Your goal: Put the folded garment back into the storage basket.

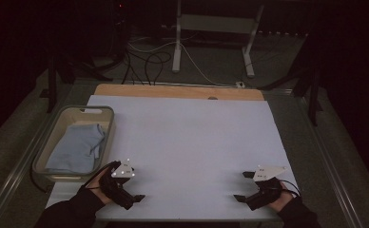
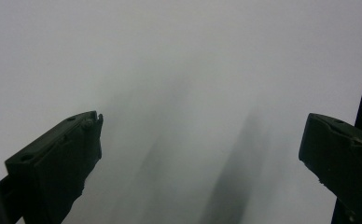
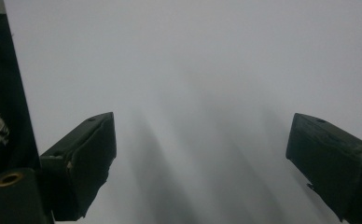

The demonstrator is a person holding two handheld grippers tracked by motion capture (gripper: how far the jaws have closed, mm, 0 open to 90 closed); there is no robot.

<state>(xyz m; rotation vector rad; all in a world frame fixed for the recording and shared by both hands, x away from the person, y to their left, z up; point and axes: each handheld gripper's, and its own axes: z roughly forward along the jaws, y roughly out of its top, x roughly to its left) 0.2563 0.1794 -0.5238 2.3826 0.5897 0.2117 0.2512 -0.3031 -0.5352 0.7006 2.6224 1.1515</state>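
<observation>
Blue cloth [image 1: 77, 147] lies folded in the bin [image 1: 107, 112] off the table's [image 1: 187, 137] left edge: soft, light, floppy by the look of it, best pinched at a folded edge. Left gripper [image 1: 130, 199] nearest, jaws spread, empty; right gripper [image 1: 243, 186] spread too, near the front-right corner.
</observation>
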